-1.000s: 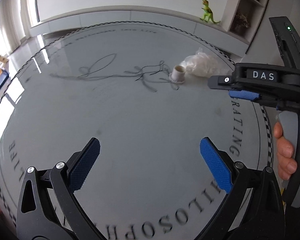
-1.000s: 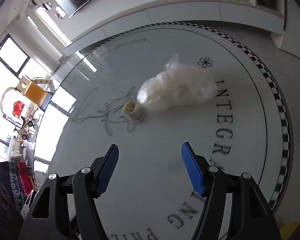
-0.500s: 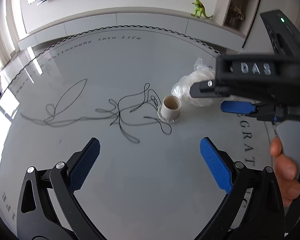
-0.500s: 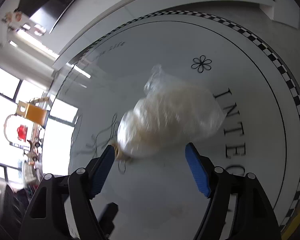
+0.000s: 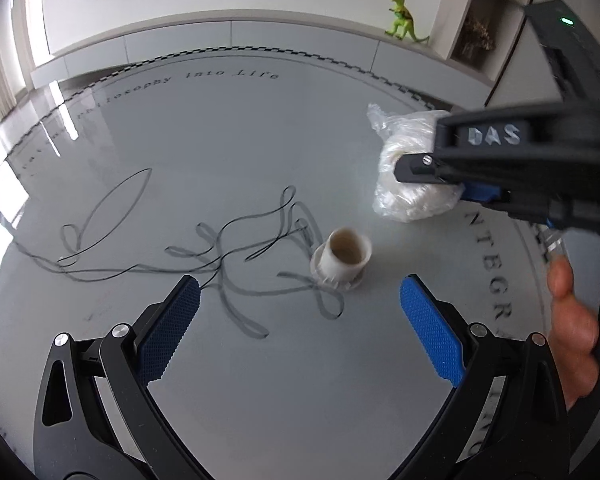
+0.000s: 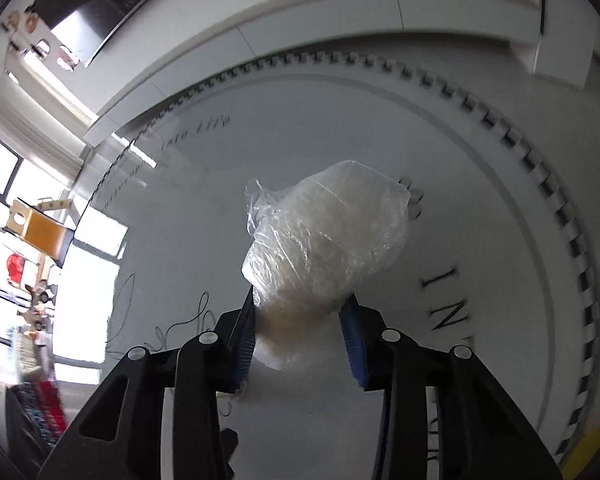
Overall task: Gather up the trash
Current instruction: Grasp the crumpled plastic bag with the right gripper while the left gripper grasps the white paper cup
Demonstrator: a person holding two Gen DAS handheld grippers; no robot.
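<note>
Our right gripper has just been closing and now squeezes the crumpled plastic bag; our left gripper is wide open near the small cup.

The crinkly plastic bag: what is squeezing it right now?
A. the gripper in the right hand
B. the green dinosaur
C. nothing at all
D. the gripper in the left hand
A: the right gripper has just been closing, and its blue pads press both sides of the plastic bag.

"das" on the right gripper; "into life" on the table.
</note>
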